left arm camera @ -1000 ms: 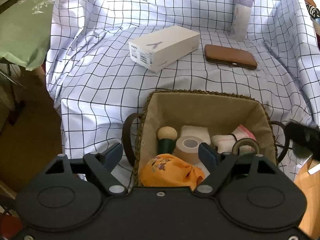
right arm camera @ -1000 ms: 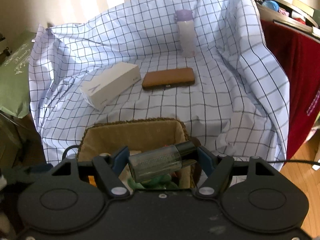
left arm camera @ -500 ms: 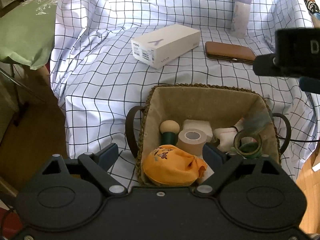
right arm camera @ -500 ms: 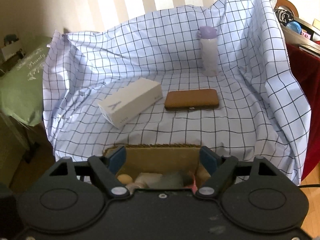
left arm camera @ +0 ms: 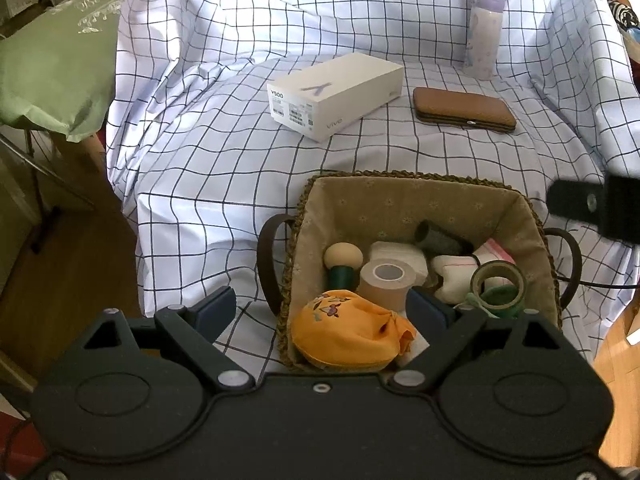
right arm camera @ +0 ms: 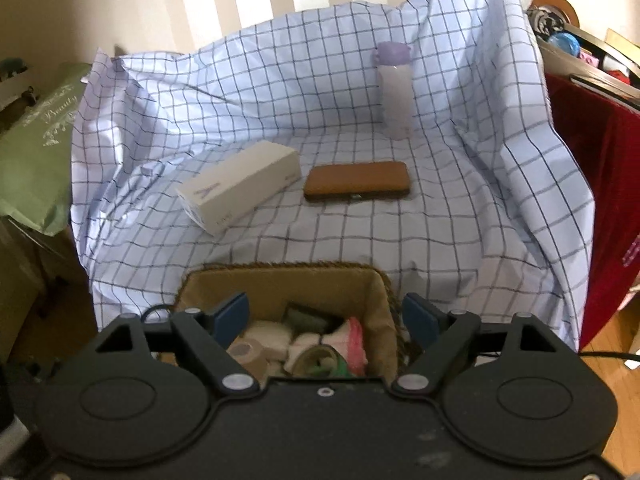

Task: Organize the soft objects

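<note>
Right gripper [right arm camera: 326, 318] jaws opening, nothing between; left gripper [left arm camera: 322, 312] released, empty; basket [left arm camera: 416, 200] below fingers, filled; drop step looks finished; next likely brown case [right arm camera: 357, 181] beyond fingertips

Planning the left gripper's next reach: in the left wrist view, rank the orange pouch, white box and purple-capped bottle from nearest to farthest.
1. Orange pouch: in the basket, between the left gripper fingers.
2. White box: mid-cloth, left of centre.
3. Purple-capped bottle: upright, far right.
</note>
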Demonstrator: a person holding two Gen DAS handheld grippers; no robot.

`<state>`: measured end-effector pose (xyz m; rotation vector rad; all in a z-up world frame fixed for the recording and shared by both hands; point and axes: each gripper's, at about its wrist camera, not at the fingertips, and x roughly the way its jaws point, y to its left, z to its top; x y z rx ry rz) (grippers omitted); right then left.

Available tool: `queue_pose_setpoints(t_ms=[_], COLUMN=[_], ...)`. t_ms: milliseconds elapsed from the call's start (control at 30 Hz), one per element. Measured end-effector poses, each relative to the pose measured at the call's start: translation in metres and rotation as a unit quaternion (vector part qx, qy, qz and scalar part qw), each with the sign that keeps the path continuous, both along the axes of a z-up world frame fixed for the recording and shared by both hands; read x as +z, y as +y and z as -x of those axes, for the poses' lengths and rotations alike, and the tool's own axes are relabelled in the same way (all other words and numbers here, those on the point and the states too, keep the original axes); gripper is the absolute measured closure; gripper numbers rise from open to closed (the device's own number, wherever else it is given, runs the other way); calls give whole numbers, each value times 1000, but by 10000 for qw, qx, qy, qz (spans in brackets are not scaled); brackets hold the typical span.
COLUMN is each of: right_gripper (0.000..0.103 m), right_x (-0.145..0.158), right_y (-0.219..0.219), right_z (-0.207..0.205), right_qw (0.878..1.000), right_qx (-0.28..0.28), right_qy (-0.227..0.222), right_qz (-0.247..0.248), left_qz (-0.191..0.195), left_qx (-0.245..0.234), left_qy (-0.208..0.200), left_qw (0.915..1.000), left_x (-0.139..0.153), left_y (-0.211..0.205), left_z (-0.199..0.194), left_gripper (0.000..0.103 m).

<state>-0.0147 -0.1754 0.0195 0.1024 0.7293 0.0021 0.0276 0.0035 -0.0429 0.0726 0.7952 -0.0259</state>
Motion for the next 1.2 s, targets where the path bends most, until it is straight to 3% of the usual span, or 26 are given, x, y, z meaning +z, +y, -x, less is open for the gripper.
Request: queue_pose_setpoints(t_ms=[533, 700, 1200], right_gripper=[10, 5, 5], right_x=[-29, -29, -33], right_y=[-8, -11, -7], right_z=[14, 16, 16], right_qw=[9979, 9973, 9966], right_qx=[-177, -280, -267], right_qy=[600, 645, 720], right_qz=[194, 207, 290], left_qz=[77, 126, 140], left_qx=[44, 39, 40], left_qy=[49, 51, 71], left_qw=[9999, 9999, 9999], left_x=[1, 1, 1], left_y=[6, 8, 7], left_z=[4, 4, 4], left_gripper=[11, 11, 10])
